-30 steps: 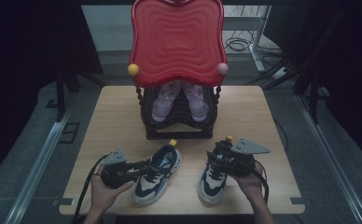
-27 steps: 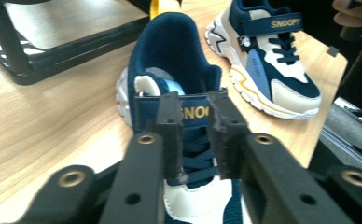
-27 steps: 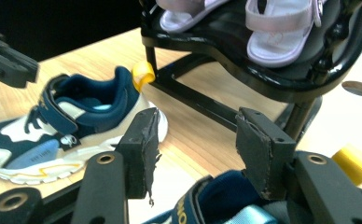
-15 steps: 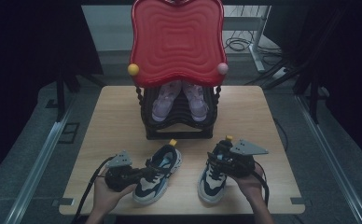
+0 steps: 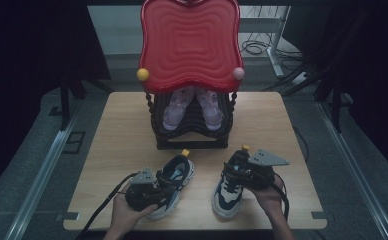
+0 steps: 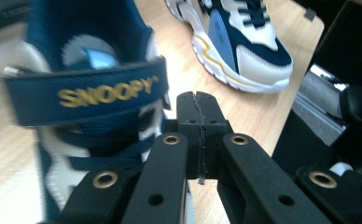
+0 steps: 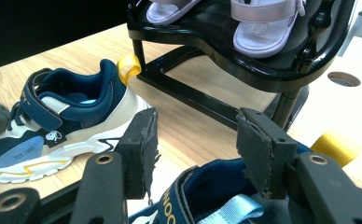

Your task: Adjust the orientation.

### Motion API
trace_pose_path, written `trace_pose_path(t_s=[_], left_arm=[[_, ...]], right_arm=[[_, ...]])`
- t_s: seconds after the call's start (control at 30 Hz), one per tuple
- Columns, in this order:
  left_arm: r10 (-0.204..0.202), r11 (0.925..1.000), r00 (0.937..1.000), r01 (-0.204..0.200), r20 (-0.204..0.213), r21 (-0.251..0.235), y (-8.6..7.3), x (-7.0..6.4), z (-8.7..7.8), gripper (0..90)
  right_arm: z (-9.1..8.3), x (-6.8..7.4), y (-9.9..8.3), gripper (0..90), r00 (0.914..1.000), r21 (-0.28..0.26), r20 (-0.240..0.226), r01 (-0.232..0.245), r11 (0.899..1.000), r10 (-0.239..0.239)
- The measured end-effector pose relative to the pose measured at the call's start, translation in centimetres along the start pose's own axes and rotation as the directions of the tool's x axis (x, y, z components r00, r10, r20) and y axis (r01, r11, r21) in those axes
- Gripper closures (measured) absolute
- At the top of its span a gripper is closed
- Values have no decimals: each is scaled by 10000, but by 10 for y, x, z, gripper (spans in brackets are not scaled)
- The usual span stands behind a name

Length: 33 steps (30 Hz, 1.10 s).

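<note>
High view: pale wooden table [image 5: 117,150], dark surrounds, black rack [image 5: 192,127]. Left gripper [image 6: 201,135] closed empty beside navy-and-cream sneaker [image 6: 90,102]; right gripper [image 7: 195,140] wide.

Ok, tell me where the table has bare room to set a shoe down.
Bare wood lies left of the black rack out to the table edge, and right of it toward the far right corner. The strip between the left sneaker and right sneaker is narrow. The near edge is crowded by the left gripper, the right gripper and both hands.
</note>
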<state>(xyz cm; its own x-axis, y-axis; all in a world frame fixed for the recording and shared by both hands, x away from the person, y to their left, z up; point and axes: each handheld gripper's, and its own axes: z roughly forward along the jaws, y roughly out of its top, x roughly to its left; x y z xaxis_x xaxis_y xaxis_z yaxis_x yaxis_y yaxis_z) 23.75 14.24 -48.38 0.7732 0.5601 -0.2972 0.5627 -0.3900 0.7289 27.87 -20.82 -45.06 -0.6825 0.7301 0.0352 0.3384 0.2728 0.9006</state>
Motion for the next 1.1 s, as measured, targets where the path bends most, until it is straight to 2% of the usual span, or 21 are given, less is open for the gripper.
trace_pose_path(t_s=[0.17, 0.33, 0.67, 0.77, 1.1], left_arm=[[38, 9992, 9999, -44, 149, 402, -2, -4, 11, 900], [110, 9982, 9997, -123, 226, 579, -3, -6, 18, 900], [362, 9933, 9991, -338, -199, 1104, -7, -8, 24, 900], [391, 9911, 9987, -346, -329, 1285, -9, -10, 26, 900], [314, 9888, 9991, -268, -292, 1465, -12, -8, 27, 900]], right_arm=[[-1, -1, 0, 481, 10000, -15, 43, -45, 10000, 45], [0, -1, -1, 476, 9999, -2, 111, -18, 10000, 18], [-1, -3, -2, 473, 9998, 3, 189, -18, 10000, 18], [0, -3, -3, 473, 9992, 136, 386, 57, 9999, -62], [-1, -5, -3, 473, 9989, 34, 463, -58, 10000, 57]])
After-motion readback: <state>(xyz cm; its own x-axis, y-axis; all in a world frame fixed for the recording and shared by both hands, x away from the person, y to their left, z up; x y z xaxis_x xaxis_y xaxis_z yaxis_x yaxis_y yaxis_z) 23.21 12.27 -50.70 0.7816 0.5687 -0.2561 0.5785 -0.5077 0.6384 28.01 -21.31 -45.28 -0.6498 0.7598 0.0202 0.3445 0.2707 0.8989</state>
